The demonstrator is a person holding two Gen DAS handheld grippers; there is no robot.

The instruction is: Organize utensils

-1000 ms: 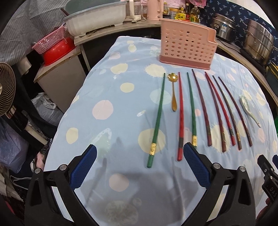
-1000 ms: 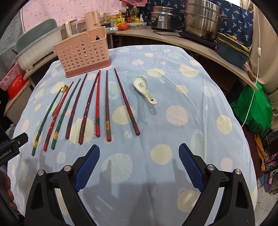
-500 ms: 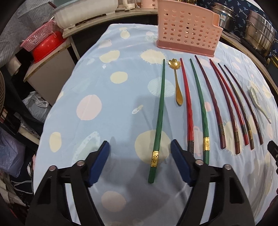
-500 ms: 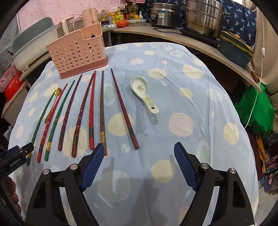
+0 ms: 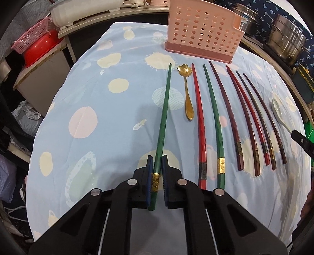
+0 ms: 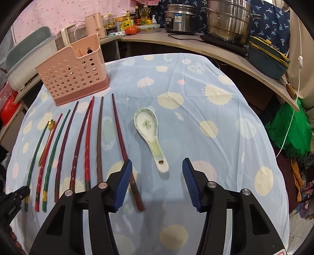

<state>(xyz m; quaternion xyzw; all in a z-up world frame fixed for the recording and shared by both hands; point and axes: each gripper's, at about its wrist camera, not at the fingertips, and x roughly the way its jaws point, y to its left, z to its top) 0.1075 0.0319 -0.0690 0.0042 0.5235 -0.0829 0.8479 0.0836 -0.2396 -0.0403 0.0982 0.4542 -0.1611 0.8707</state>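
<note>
My left gripper [image 5: 156,162] is shut on the thick end of the leftmost green chopstick [image 5: 164,113], which lies on the blue spotted cloth [image 5: 109,125]. Beside it lie a gold spoon [image 5: 188,98], a red chopstick [image 5: 199,121], a second green chopstick [image 5: 215,121] and several dark red and brown chopsticks [image 5: 253,121]. A pink perforated utensil holder [image 5: 204,33] stands at the far side. My right gripper [image 6: 157,172] is open, its pads either side of the handle end of a white ceramic spoon [image 6: 151,135]. Its left finger [image 6: 123,182] overlaps the rightmost chopstick [image 6: 121,145].
A red basin [image 5: 39,51] and pink basket [image 5: 29,39] sit on a low stand to the left. Steel pots [image 6: 227,21], a rice cooker [image 6: 180,17] and bottles [image 6: 137,17] line the counter behind. A green bag [image 6: 290,129] hangs off the table's right edge.
My left gripper moved forward and closed on the leftmost green chopstick. My right gripper moved forward and down towards the ceramic spoon, staying open.
</note>
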